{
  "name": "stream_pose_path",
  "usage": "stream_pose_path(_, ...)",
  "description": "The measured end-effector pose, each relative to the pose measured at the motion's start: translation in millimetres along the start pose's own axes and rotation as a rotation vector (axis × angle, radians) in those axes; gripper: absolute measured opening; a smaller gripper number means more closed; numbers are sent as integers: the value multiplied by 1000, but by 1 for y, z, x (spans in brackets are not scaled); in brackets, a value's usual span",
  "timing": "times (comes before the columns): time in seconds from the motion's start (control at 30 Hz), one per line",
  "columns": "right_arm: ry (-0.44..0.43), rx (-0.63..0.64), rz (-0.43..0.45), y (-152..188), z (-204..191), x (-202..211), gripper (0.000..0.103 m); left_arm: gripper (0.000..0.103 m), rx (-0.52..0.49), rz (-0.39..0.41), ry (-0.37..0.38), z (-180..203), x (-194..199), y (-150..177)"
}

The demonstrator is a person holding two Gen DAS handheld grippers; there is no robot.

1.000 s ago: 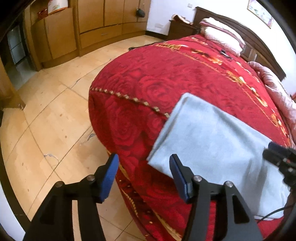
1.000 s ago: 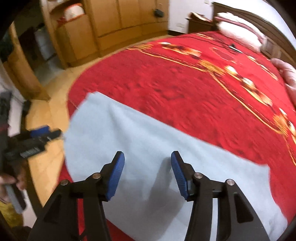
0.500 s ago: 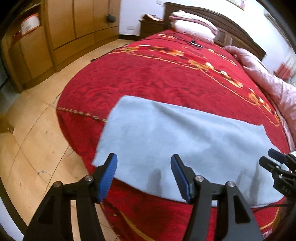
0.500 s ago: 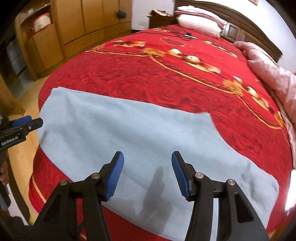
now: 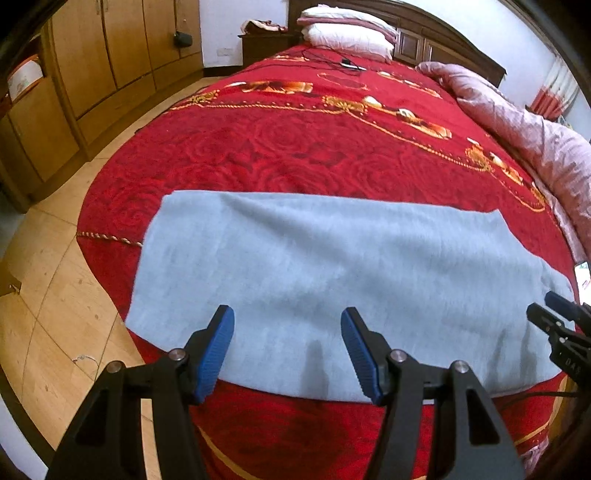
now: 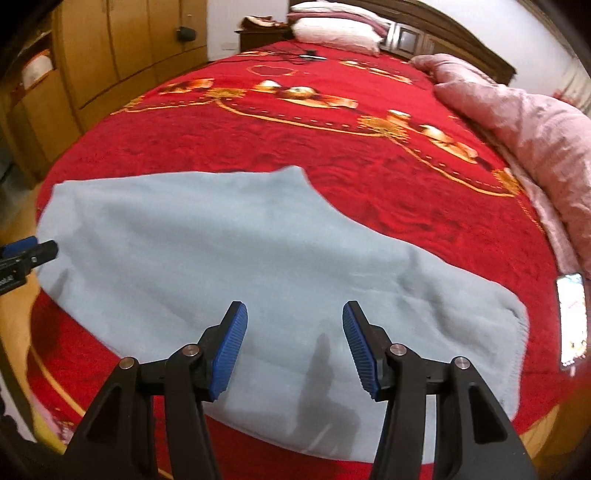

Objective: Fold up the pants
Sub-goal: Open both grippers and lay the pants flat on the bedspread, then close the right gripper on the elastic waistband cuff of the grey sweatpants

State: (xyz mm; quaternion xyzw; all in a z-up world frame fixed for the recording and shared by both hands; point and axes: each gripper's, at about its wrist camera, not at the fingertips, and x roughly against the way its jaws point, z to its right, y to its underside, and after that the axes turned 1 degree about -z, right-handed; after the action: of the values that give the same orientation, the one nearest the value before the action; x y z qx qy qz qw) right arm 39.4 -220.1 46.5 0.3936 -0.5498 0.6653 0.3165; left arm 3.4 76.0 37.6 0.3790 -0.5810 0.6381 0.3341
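Over the last second both views have swung round from the bed's corner and the floor to face the pants squarely, so the whole garment now sits ahead of both tools; I take that to mean the person is lining up for a fold, with no edge taken yet.

Nearest the camera, the left claw [image 5: 287,349] stands wide open and empty, hanging above the near edge of the pants [image 5: 325,273] without touching the cloth (only its shadow falls there). The right claw [image 6: 291,345] is just as wide and just as empty, poised over the near right part of the pants [image 6: 236,266].

The pants themselves, pale blue and soft-looking, lie flat across the foot of the bed [image 5: 314,155], long side running left to right, with the near edge draped slightly over the bed's rim. They appear already folded leg onto leg, though I cannot tell that for certain. A lit phone [image 6: 570,317] lies on the red cover just beyond their right end.

Farther off, a pink quilt [image 6: 524,122] lies bunched along the right side, pillows [image 5: 347,31] rest at the headboard, and wooden cupboards [image 5: 110,51] line the left wall.
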Motion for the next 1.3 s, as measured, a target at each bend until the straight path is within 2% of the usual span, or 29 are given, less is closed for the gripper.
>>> stream_pose_path(0.13,4,-26,-44,11,15,-3,55,63,-4,-21,5,6,-5,2)
stream_pose_path(0.27,1,-98,-145,28,38,-9,55,63,-13,-39,9,11,-11,3)
stream_pose_path(0.37,-6,-133,-171,38,50,-10,55,63,-26,-52,5,17,-16,5)
stream_pose_path(0.67,-53,-172,-198,50,59,-16,56,63,-73,-77,-9,34,-24,10)
stream_pose_path(0.93,-84,-190,-182,55,72,-7,56,63,-73,-80,-15,32,-28,13)
stream_pose_path(1.07,-29,-271,-151,64,109,10,56,64,-79,-74,-29,29,-32,13)
stream_pose_path(1.3,87,-432,-111,88,174,29,56,70,-104,-63,-33,33,-34,15)
